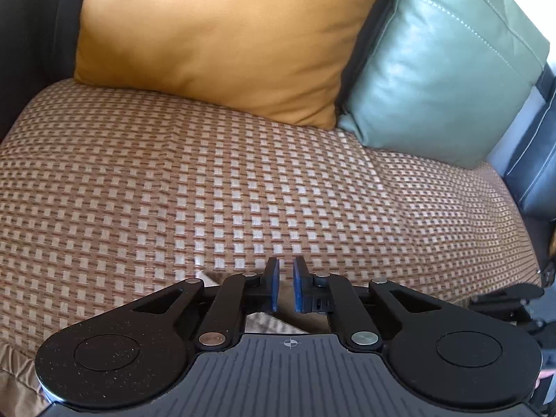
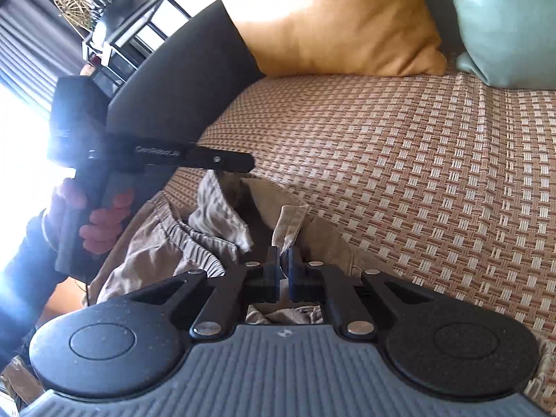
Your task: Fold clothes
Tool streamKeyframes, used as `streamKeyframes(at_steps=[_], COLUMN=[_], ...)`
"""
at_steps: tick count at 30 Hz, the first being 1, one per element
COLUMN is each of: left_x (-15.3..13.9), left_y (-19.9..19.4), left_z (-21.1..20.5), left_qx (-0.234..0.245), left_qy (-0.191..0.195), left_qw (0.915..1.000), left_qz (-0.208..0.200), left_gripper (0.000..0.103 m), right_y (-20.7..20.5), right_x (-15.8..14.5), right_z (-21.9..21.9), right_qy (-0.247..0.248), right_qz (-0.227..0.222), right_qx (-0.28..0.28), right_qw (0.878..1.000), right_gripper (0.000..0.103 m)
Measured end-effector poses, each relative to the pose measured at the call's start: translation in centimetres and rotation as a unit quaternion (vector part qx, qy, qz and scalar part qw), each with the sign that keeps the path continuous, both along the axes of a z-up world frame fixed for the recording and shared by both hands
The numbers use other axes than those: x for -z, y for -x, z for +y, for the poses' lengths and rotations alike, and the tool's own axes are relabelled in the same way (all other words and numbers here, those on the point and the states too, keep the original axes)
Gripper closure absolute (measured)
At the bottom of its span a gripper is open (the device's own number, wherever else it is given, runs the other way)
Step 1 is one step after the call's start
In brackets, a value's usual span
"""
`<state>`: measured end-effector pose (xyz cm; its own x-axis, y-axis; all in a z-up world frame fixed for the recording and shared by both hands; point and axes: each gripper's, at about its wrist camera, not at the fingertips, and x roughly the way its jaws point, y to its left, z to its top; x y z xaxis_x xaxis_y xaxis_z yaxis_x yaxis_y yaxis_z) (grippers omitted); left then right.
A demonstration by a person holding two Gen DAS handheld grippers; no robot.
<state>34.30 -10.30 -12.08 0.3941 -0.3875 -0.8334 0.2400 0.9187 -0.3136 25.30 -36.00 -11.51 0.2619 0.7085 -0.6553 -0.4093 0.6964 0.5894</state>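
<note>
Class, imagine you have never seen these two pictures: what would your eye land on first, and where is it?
Most striking is the mustard-yellow cushion propped at the back of the seat, with a green leather cushion beside it on the right. Below them spreads the brown checked woven seat cover. In the right wrist view, crumpled beige trousers lie at the seat's front edge, a fold pinched in the right gripper.
</note>
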Motion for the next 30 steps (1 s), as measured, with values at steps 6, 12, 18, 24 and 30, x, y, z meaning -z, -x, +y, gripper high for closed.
streamKeyframes(at_steps=[6,12,18,24,30], left_x=[0.0,-0.2,-0.3,-0.1,-0.5], left_y=[0.1,0.3,0.8,1.7,1.8], left_z=[1.0,2.5,2.8,3.7,5.8], left_qx=[-0.004,-0.011,-0.014,-0.019,-0.060], left_qy=[-0.003,-0.004,-0.026,-0.063,-0.044], left_qw=[1.0000,0.9999,0.9995,0.9976,0.9967], left_qz=[-0.003,-0.003,-0.011,-0.021,-0.034], left_gripper=[0.076,0.076,0.076,0.077,0.079], right_y=[-2.0,-1.8,4.9,9.6,9.3], right_x=[1.6,0.8,-3.3,-1.4,0.7], right_z=[1.1,2.0,7.0,8.2,7.7], right_qy=[-0.012,0.033,0.316,0.459,0.472], right_qz=[0.029,-0.004,-0.259,-0.416,-0.414], right_qx=[0.020,0.021,-0.151,-0.250,-0.237], right_qw=[0.999,0.999,0.900,0.744,0.742], right_gripper=[0.071,0.095,0.097,0.097,0.096])
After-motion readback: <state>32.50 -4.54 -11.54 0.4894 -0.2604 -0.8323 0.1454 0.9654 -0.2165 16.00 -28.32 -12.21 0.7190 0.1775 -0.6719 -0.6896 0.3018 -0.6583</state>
